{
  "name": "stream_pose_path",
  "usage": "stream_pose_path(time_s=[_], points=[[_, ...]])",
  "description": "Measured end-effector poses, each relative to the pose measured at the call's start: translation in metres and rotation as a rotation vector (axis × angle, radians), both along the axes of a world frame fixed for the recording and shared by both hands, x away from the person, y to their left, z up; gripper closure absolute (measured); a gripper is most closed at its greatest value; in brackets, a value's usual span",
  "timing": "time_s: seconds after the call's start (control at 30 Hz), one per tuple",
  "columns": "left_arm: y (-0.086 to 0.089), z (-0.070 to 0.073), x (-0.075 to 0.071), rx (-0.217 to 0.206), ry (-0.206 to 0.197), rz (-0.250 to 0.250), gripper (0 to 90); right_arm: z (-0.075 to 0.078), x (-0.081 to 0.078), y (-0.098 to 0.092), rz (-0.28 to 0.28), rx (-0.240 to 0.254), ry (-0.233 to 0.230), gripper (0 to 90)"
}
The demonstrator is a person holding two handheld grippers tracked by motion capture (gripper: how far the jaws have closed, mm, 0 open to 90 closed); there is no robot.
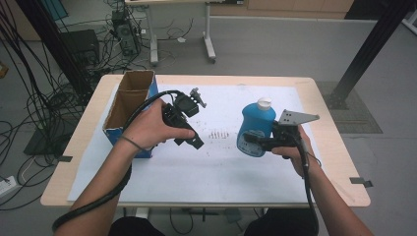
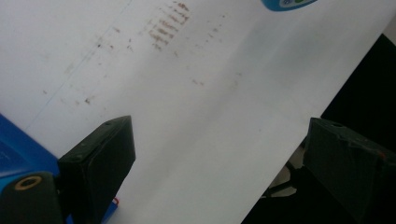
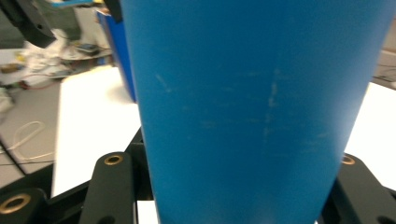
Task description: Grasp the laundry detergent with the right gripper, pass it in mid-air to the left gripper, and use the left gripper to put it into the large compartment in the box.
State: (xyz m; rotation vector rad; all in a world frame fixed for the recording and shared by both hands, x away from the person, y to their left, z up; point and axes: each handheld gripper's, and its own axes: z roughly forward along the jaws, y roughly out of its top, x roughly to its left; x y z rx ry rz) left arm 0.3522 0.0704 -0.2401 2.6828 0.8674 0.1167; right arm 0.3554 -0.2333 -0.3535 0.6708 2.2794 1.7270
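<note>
A blue bottle with a white cap leans a little to the right over the white sheet, and my right gripper is shut on its lower body. In the right gripper view the bottle's blue wall stands between the two black jaws of the right gripper. My left gripper hovers left of the bottle, beside the cardboard box, pointing right and down. In its own view the left gripper stands wide open with bare sheet between the jaws; the bottle's edge shows at the top.
The open cardboard box with blue sides stands at the table's left; a blue corner of it shows low in the left gripper view. A white sheet with brown stains covers the wooden table. Cables and table legs lie on the floor behind.
</note>
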Motion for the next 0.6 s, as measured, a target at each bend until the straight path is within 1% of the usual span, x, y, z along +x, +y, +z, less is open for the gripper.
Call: stream_pose_path(time_s=[0.03,0.13,0.17,0.2,0.23,0.27,0.3,0.33,0.37,0.4,0.43,0.47,0.5,0.6], points=[[-0.002,0.004,0.001,0.0,0.001,-0.022,9.4,0.003,0.001,0.002,0.044,0.002,-0.003,44.5],[-0.003,0.013,0.001,-0.009,0.004,-0.059,9.4,0.007,0.002,0.005,0.099,-0.005,-0.005,44.5],[-0.003,0.013,0.001,-0.009,0.004,-0.059,9.4,0.007,0.002,0.005,0.099,-0.005,-0.005,44.5],[-0.003,0.015,0.001,-0.009,0.002,-0.069,9.4,0.009,0.002,0.007,0.134,0.0,-0.002,44.6],[-0.004,0.022,0.001,-0.009,0.001,-0.097,9.4,0.01,0.002,0.008,0.148,0.002,-0.001,44.5],[-0.004,0.025,0.002,-0.01,0.0,-0.112,9.4,0.011,0.002,0.009,0.162,0.001,-0.005,44.6],[-0.004,0.025,0.002,-0.01,0.0,-0.112,9.4,0.011,0.002,0.009,0.162,0.001,-0.005,44.6],[-0.004,0.03,0.002,-0.006,0.002,-0.128,9.4,0.012,0.002,0.01,0.176,0.0,-0.004,44.6],[-0.005,0.035,0.003,0.026,-0.02,-0.131,9.5,0.014,0.002,0.012,0.195,0.001,-0.011,44.6],[-0.005,0.035,0.003,0.026,-0.02,-0.131,9.7,0.014,0.002,0.012,0.195,0.001,-0.011,44.6],[-0.004,0.042,0.004,0.022,-0.015,-0.151,9.6,0.016,0.003,0.013,0.215,0.0,-0.011,44.6],[-0.004,0.042,0.004,0.022,-0.015,-0.151,9.5,0.016,0.003,0.013,0.215,0.0,-0.011,44.6],[-0.003,0.048,0.004,0.008,-0.01,-0.169,9.5,0.019,0.003,0.014,0.233,-0.009,-0.018,44.5],[-0.004,0.055,0.005,0.012,-0.006,-0.204,9.5,0.022,0.004,0.015,0.26,-0.001,-0.011,44.6]])
